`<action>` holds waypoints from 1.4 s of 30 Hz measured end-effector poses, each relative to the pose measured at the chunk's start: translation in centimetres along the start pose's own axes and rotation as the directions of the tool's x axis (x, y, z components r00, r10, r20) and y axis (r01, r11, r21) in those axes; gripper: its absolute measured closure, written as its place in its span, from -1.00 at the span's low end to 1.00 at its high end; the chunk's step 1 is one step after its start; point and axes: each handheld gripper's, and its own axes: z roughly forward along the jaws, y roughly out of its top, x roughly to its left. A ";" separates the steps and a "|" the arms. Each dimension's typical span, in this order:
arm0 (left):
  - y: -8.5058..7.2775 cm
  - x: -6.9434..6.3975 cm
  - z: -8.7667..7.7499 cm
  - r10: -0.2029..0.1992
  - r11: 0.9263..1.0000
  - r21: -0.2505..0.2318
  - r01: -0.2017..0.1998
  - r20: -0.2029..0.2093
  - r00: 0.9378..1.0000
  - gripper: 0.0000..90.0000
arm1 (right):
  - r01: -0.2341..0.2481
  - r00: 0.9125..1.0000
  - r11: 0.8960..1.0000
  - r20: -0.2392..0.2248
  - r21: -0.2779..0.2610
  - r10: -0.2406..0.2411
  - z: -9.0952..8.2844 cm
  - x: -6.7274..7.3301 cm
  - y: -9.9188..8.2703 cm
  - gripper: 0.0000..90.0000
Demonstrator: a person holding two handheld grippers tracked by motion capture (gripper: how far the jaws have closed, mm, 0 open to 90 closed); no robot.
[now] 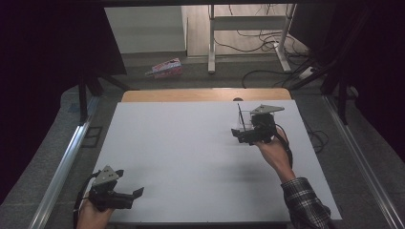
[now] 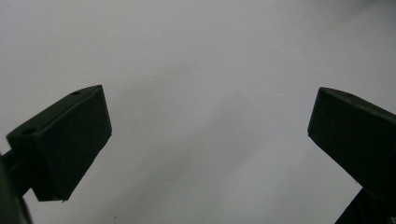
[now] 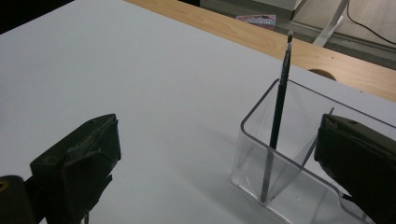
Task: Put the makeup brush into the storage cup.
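We hold the right gripper (image 1: 240, 135) at about 2 o'clock on the white table (image 1: 191, 157), well apart from the left gripper (image 1: 136, 195), which sits at about 7 o'clock near the near edge; each gripper carries a grey three-cornered plate on top and trails a black cable.

In the right gripper view, the right gripper (image 3: 219, 172) has its jaws spread wide with nothing between the pads; one jaw stands on the bare table surface at 8 o'clock of that view, the other at 4 o'clock, in front of the near wall of a clear box (image 3: 261, 140); we cannot tell whether that jaw touches the wall.

The clear box is open at the top and stands on the white table (image 3: 116, 74); a thin brush (image 3: 279, 112) stands inside it, tilted slightly, its lower end in the near corner and its tip rising above the rim toward 12 o'clock.

In the left gripper view, the left gripper (image 2: 210, 149) has its jaws wide apart and holds nothing; the plain table surface (image 2: 201, 70) lies between them.

Beyond the far edge of the white table we see a strip of wooden board (image 1: 205, 94); a pink packet (image 1: 165, 67) lies on the floor further off at 12 o'clock.
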 end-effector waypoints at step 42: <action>0.0 0.0 0.0 0.003 1.000 0.007 -0.003 -0.004 1.000 -1.00 | 0.047 0.998 0.998 -0.033 0.048 -0.046 -0.7 2.4 -4.3 -0.97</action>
